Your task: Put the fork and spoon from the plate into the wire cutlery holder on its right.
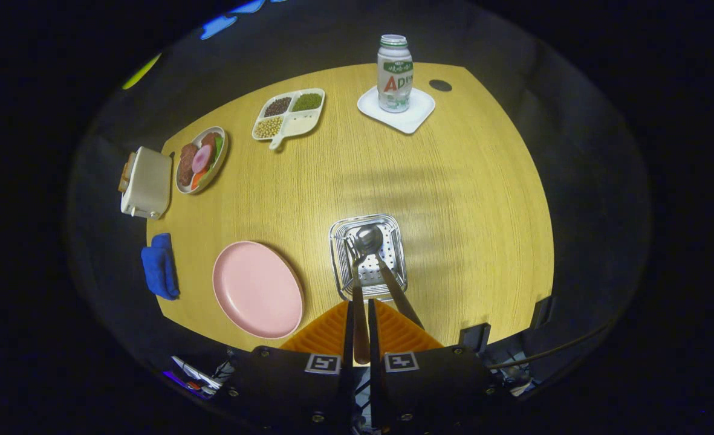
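Observation:
My gripper (360, 307) is high above the table, looking down, and is shut on the wooden handle of the fork (357, 266). The fork's tines hang over the open top of the wire cutlery holder (334, 254). The spoon (371, 237) stands in the holder with its bowl up. Its handle leans toward my right finger. The pink plate (257, 289) lies bare just left of the holder.
At the table's far side a bottle (395, 72) stands on a white coaster (420, 109). A divided dish of beans (289, 113), a plate of food (201, 159), a toaster (146, 182) and a blue cloth (160, 266) line the left side.

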{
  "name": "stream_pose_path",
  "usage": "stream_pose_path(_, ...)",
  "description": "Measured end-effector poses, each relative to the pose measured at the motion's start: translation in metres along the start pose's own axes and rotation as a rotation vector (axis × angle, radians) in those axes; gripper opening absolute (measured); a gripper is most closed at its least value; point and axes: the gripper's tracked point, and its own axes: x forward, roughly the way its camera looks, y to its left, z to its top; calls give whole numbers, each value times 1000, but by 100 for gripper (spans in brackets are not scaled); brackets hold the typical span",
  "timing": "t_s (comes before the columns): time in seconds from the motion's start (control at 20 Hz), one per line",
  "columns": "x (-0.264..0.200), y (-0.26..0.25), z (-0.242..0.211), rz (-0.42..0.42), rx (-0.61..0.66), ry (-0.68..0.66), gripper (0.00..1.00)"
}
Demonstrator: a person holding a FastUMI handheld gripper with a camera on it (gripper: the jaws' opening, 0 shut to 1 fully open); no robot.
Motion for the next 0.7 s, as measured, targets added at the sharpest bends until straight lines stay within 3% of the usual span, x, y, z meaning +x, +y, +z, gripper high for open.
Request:
stream_pose_path(0.15,-13,8,2,11,1,-84,12)
stream_pose_path(0.35,-42,11,19,-37,-58,-310,12)
stream_pose_path(0.6,-106,36,58,67,37,-717,12)
stream_pose_path(0.7,-139,30,68,42,42,-892,12)
